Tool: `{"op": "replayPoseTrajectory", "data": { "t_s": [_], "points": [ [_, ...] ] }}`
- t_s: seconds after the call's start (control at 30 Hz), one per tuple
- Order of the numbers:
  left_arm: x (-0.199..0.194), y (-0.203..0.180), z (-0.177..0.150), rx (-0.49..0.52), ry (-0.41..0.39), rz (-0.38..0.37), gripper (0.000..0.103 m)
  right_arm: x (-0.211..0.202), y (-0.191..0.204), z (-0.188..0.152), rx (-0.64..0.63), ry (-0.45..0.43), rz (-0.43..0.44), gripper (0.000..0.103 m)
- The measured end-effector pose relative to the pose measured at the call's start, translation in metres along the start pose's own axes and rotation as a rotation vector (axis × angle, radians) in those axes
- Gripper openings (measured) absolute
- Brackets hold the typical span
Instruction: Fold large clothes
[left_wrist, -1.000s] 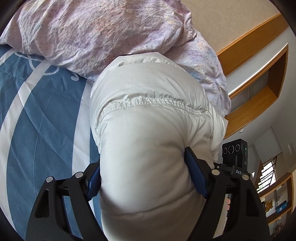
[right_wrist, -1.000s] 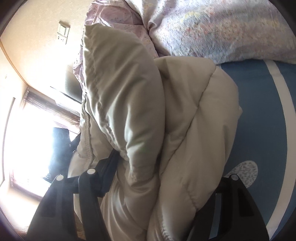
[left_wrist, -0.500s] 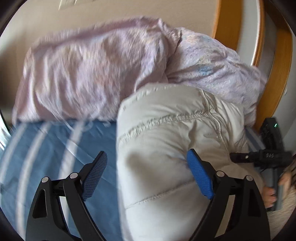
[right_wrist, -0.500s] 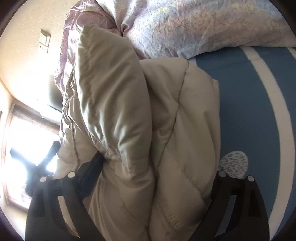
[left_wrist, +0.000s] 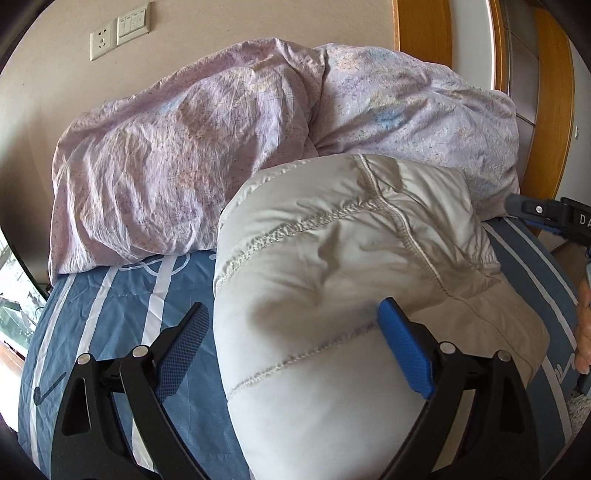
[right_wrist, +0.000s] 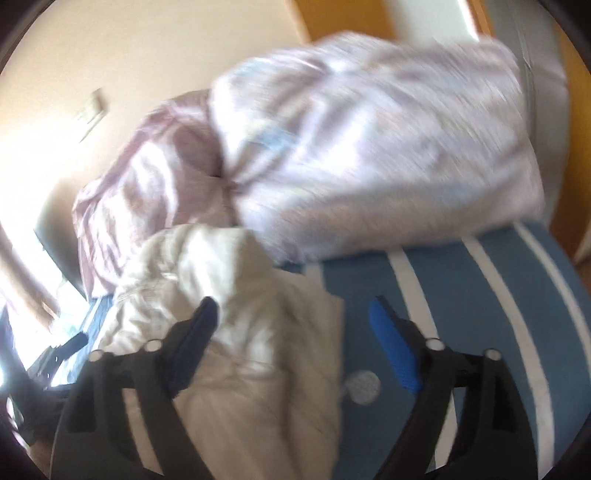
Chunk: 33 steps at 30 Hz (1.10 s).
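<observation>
A puffy off-white quilted jacket (left_wrist: 354, 280) lies bundled on the blue striped bed (left_wrist: 122, 325). My left gripper (left_wrist: 291, 343) is open, its blue pads wide apart; the jacket bulges up between them and rests against the right pad. In the blurred right wrist view the same jacket (right_wrist: 236, 332) lies low and left. My right gripper (right_wrist: 295, 332) is open, with the jacket's edge between the pads and bare sheet (right_wrist: 461, 306) beside the right one. The right gripper also shows at the far right of the left wrist view (left_wrist: 554, 218).
A crumpled lilac duvet (left_wrist: 229, 140) is piled against the wall behind the jacket, also in the right wrist view (right_wrist: 369, 147). A wall socket and switch (left_wrist: 118, 33) sit above it. A wooden frame (left_wrist: 424, 33) stands at the right. A bright window is at the left.
Both grippers have let go of the jacket and opened wide. They have drawn back and levelled out, and the jacket has settled on the bed. The right view is still swinging.
</observation>
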<state>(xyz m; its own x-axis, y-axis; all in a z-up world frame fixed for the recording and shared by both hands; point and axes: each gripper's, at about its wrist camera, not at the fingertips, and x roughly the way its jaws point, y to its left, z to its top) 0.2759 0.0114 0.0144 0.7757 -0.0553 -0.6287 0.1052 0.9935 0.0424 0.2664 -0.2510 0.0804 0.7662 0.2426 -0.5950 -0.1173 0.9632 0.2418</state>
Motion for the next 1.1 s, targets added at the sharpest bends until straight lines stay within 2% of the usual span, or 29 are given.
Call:
{"op": "replayPoseTrajectory", "data": {
  "t_s": [0.1,0.2,0.27,0.37,0.4,0.43,0.53,0.73,1.1],
  "points": [
    [0.002,-0.005,-0.001,0.017,0.003,0.006,0.095,0.021,0.036,0.001,-0.07,0.007,-0.003,0.063],
    [0.004,-0.009,-0.002,0.026,0.004,0.009,0.095,0.041,0.042,0.0,-0.065,0.031,0.021,0.054],
    [0.006,-0.01,-0.003,0.025,0.006,0.003,0.095,0.059,0.05,-0.003,-0.071,0.053,-0.019,0.054],
    [0.012,-0.013,-0.006,0.015,0.007,-0.017,0.095,0.1,0.034,-0.01,-0.051,0.138,-0.11,0.054],
    [0.014,-0.014,-0.007,0.009,0.008,-0.027,0.096,0.109,0.025,-0.015,-0.023,0.167,-0.097,0.057],
    [0.016,-0.016,-0.007,0.004,0.007,-0.033,0.096,0.114,0.016,-0.018,0.01,0.181,-0.091,0.064],
    [0.021,-0.025,-0.008,0.015,0.003,-0.021,0.098,0.127,-0.004,-0.025,0.091,0.224,-0.048,0.073],
    [0.032,-0.032,-0.012,0.018,-0.01,-0.006,0.102,0.132,0.002,-0.032,0.031,0.206,-0.103,0.075],
    [0.044,-0.041,-0.018,0.016,-0.031,0.043,0.102,0.144,-0.004,-0.028,0.034,0.22,-0.124,0.085]
  ]
}}
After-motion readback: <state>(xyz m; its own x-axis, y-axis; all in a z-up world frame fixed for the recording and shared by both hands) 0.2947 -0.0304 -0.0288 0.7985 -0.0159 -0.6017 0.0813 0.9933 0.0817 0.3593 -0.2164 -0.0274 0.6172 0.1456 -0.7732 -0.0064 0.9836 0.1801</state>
